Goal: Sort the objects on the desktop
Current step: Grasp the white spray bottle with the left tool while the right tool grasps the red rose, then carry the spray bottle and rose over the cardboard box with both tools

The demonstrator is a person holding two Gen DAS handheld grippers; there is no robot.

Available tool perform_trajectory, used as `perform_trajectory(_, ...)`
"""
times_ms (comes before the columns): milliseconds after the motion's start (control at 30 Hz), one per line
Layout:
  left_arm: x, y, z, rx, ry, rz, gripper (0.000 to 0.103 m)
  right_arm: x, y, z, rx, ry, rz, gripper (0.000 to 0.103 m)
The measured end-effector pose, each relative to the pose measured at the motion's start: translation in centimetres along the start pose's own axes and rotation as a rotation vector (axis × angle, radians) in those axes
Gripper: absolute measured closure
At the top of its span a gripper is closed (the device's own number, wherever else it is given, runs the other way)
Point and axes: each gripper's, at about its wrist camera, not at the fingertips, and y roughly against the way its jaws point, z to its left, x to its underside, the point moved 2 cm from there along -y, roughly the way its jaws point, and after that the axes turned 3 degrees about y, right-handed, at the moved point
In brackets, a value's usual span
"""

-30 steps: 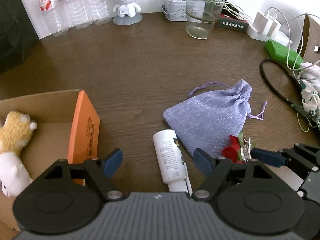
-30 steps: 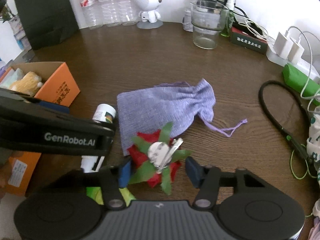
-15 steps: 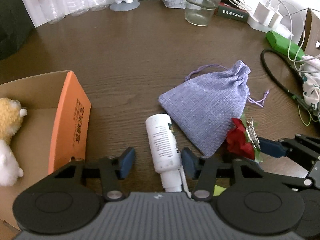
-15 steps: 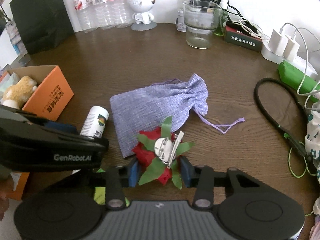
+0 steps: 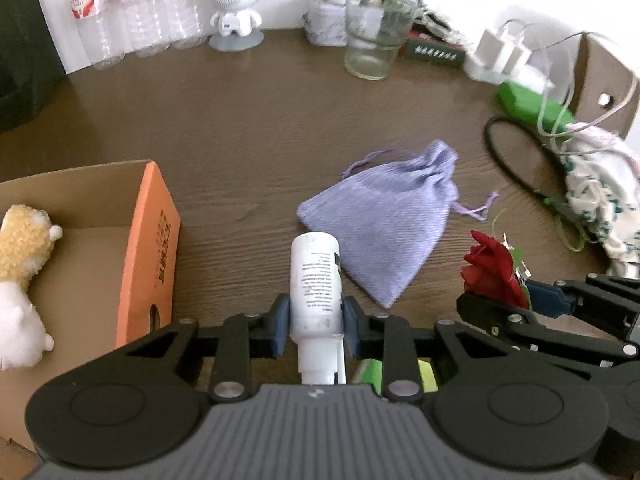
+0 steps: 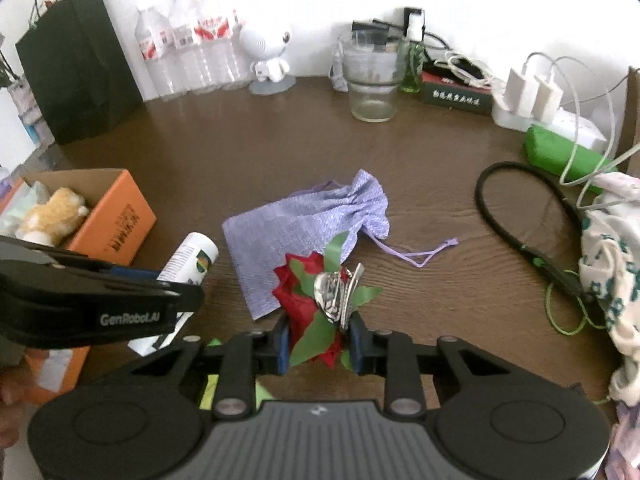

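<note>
the left gripper (image 5: 313, 322) has its jaws clamped on the lower body of the white bottle (image 5: 316, 280), blue pads pressed to both sides, the bottle's far end pointing away over the brown worktop (image 5: 248, 120). they have just been closing, and the bottle now sits between them. the right gripper (image 6: 318, 338) has its jaws narrow and tight on the red flower clip (image 6: 320, 300), whose green leaves and metal clasp stand up above the pads. these jaws also have just been closing, and they now grip the flower.

just beyond both lies the lilac drawstring pouch (image 5: 386, 236), flat on the worktop, its near edge beside the bottle. to the left is the orange cardboard box (image 5: 150, 248), open on top, with a plush toy (image 5: 24, 248) already inside. further off lie a black cable loop (image 6: 516, 208) and floral cloth (image 6: 608, 248) at the right, and a glass cup (image 5: 372, 36), water bottles (image 5: 132, 12) and a small white figure (image 5: 236, 4) along the back wall.

the step in hand looks like the pick-up: both things are gripped. the next move probably calls for carrying each clear of the pouch and over to the box, keeping the bottle from slipping through its pads.

a second ago both pairs of jaws stood wide around their things, which lay untouched, and the flower rested against the pouch's edge.
</note>
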Motion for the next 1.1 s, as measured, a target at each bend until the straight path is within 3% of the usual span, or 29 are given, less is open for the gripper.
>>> perform_trajectory(267, 1.9, 6.5, 1.2, 0.112, 0.018, -0.071, 0.075, 1.2, 5.5, 2.0, -0.01, -0.007, -0.055, 0.076)
perform_trajectory(533, 4.5, 13.1, 6.0, 0.176, 0.031, -0.136, 0.075, 2.6, 10.4, 7.2, -0.039, 0.025, -0.089, 0.076)
perform_trajectory(833, 9.6, 17.9, 14.7, 0.19, 0.097, -0.082, 0.075, 3.7, 12.4, 15.4, -0.092, 0.058, -0.018, 0.076)
perform_trajectory(1100, 12.3, 18.9, 20.2, 0.174, 0.159, -0.047, 0.075, 4.5, 12.1, 21.4, -0.15, 0.092, 0.052, 0.076)
